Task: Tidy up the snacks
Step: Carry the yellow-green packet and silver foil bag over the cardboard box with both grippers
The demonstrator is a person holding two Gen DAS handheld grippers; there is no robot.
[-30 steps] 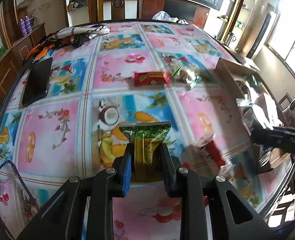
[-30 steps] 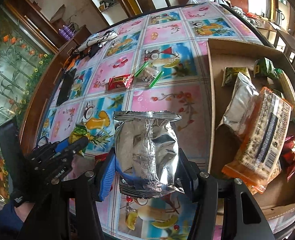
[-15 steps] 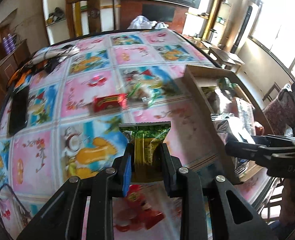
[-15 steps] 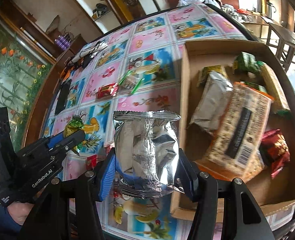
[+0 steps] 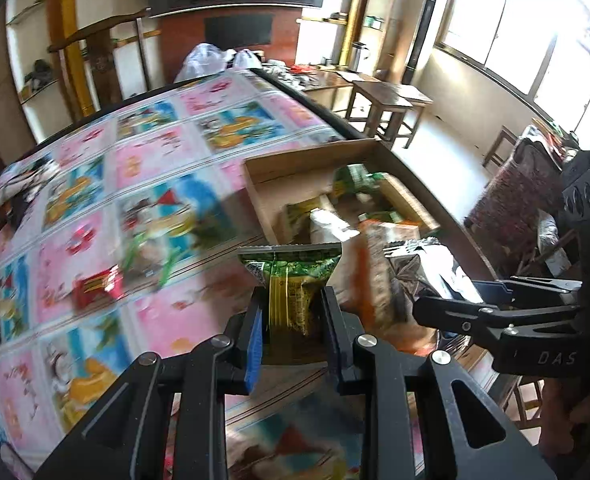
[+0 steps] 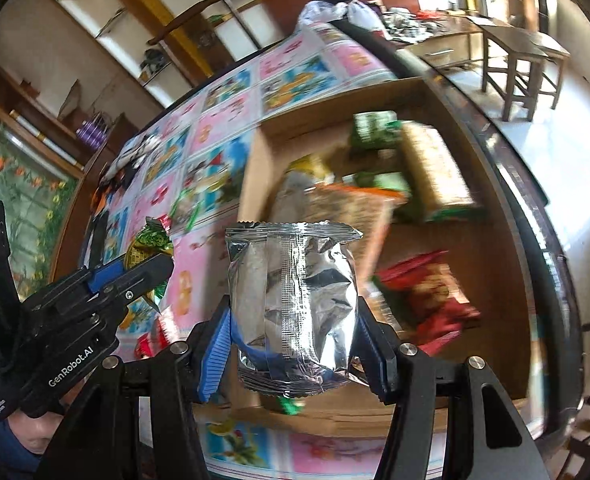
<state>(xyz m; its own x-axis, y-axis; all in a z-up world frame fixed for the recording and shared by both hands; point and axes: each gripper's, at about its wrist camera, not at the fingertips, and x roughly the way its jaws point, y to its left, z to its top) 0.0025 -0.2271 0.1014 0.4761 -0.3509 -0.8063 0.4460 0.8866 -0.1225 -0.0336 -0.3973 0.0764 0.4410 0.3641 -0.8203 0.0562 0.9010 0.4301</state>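
A glossy pink-and-blue fruit-print cloth covers the bench (image 5: 143, 160). Ahead of both grippers sits a shallow brown cardboard box (image 6: 491, 280) of blurred packets. The right gripper (image 6: 295, 336) pinches a crinkled silver foil bag (image 6: 295, 304), long axis upright. The left gripper (image 5: 293, 328) pinches a slim green wrapper (image 5: 291, 276), crimped end up.

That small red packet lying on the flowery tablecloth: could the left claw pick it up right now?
Probably not as things stand. The left claw is shut on a green and yellow snack packet, so its jaws are full. The small red packet lies bare on the tablecloth with nothing over it, so the way is otherwise free.
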